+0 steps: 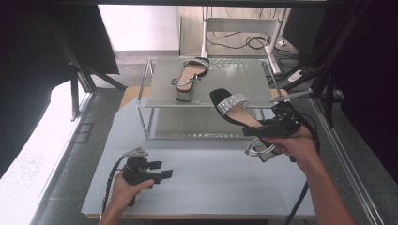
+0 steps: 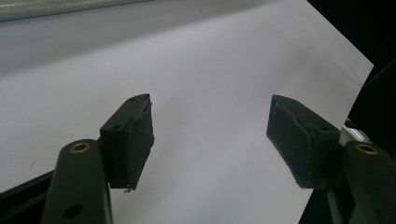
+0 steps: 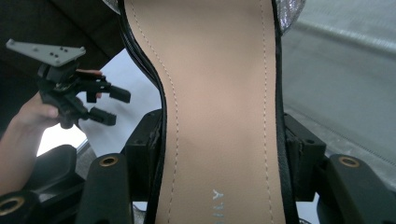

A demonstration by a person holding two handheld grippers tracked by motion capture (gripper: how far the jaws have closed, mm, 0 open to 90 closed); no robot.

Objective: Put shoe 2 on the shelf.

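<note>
Two sandals show: one rests on the rack's (image 1: pixel 155 101) top shelf toward its far edge (image 1: pixel 190 75), the other (image 1: pixel 234 111) is clamped at its sole by the right gripper (image 1: pixel 256 131) above the counter's (image 1: pixel 197 183) right side; left gripper (image 1: pixel 162 169) fingers (image 2: pixel 133 140) spread wide, empty, near the front-left corner
</note>
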